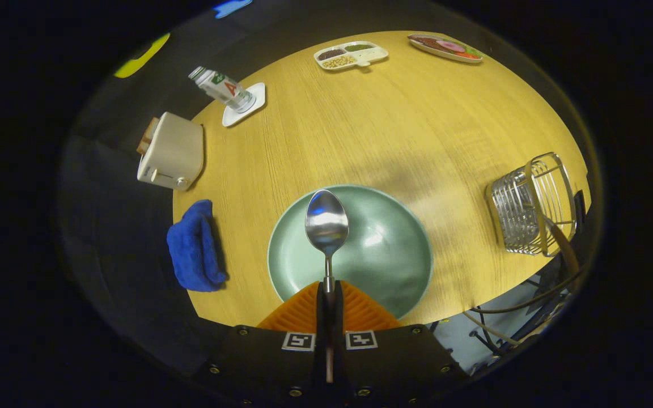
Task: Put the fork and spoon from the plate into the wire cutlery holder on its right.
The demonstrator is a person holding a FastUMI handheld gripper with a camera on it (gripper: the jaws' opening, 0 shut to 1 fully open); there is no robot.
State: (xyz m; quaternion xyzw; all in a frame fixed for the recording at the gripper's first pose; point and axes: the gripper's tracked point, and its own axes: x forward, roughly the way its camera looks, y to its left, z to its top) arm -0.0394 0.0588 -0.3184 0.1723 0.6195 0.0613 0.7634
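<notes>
tool (pixel 329 292) first: its two fingers are pressed together on the thin handle of the spoon (pixel 326 224), which sticks straight out ahead of them with the bowl facing up. gripping the handle end leaves the whole length of the spoon free, which should make it easy to lower into a narrow opening. the spoon hangs over the green plate (pixel 386 249), and by the look of it is lifted clear, though whether it touches is hard to tell. no fork lies on the plate. the wire cutlery holder (pixel 530 207) stands well to the right of the plate near the worktop (pixel 360 130) edge, with a brownish handle poking out of it, possibly the fork, so this looks like the second half of the job. beyond the fingers to the left are a blue cloth (pixel 195 246), a toaster (pixel 171 152) and a bottle (pixel 221 88) on a coaster (pixel 246 105); two food trays (pixel 351 55) sit at the far side.
</notes>
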